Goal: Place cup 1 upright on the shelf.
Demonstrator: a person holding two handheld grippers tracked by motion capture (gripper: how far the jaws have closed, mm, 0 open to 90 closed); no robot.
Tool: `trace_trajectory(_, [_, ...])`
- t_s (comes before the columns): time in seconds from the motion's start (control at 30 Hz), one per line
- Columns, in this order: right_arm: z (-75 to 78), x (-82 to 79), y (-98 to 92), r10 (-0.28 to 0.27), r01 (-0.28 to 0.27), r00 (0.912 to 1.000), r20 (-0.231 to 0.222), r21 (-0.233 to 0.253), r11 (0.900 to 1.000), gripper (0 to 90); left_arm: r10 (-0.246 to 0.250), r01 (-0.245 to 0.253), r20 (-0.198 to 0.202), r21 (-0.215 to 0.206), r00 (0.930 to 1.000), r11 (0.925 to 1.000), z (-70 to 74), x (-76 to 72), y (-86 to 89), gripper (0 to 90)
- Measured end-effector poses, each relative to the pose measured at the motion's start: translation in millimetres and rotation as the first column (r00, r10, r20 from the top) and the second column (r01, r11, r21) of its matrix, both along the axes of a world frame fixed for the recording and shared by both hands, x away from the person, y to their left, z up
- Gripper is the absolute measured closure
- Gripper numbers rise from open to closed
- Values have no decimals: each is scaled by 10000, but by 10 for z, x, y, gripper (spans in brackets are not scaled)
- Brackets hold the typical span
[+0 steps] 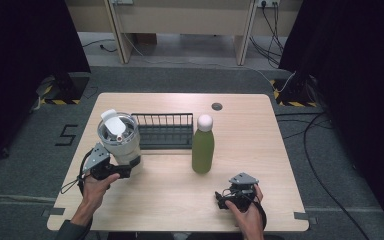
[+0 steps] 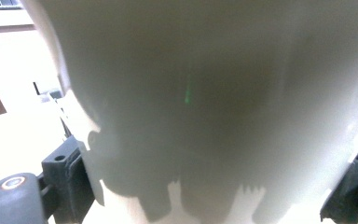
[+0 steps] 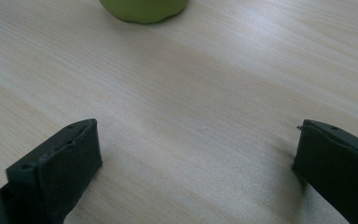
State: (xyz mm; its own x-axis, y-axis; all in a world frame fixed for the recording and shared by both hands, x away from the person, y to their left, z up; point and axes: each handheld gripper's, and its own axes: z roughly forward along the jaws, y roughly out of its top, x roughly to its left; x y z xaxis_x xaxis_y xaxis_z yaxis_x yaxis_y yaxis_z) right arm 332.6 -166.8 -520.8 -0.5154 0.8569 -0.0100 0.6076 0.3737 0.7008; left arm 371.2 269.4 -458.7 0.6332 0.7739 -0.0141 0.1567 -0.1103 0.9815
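Blurred, too close to read: pale tumbler wall between the left tongs. Cut off at top edge: green bottle, base alone showing.

tumbler left of rack, bottle right

- The tumbler is a pale, cream-white insulated cup with a steel rim and a clear lid whose white flip tab stands raised at the back.
- It stands upright on the counter near the left front area, just left of the black wire rack, touching or almost touching the rack's left end.
- In the left gripper view its smooth, pale wall is close up between the two jaws, which sit at either side of its lower body; shadow darkens its lower middle.
- The lid is on.
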Motion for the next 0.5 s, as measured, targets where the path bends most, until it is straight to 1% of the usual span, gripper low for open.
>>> trace_trajectory(0.07, [0,0,0,-1,1,10000,0,-1,10000,8,-14,14,12,-18,10000,10000,42,26,-10,113])
trace_trajectory(0.1, [-1,1,1,-2,2,10000,11,2,10000,7,-98,98,35,-62,9999,9999,81,54,-17,113])
trace_trajectory(0.13, [-1,1,1,-2,2,10000,11,2,10000,7,-98,98,35,-62,9999,9999,81,54,-17,113])
trace_trajectory(0.17, [-1,3,1,-1,1,10000,8,8,10000,7,-106,106,79,-14,9999,9999,102,69,-21,113])
trace_trajectory(0.2, [-2,3,2,-3,3,10000,21,9,10000,6,-92,89,201,130,9998,9999,146,100,-27,113])
trace_trajectory(0.27, [-2,3,2,-3,3,10000,19,8,10000,6,-112,113,135,-39,9998,9999,190,131,-33,113])
trace_trajectory(0.3, [-2,3,2,-3,3,10000,19,8,10000,6,-112,113,135,-39,9998,9999,190,131,-33,113])
trace_trajectory(0.33, [-2,3,2,-3,3,10000,18,11,10000,6,-146,148,94,-197,9998,9997,234,162,-36,113])
trace_trajectory(0.4, [-2,3,2,-2,2,10000,20,8,10000,6,-144,146,125,-155,9998,9998,256,176,-37,113])
trace_trajectory(0.5, [-1,3,2,-1,1,10000,9,0,10000,7,-152,153,193,-46,9997,9999,331,234,-40,113])
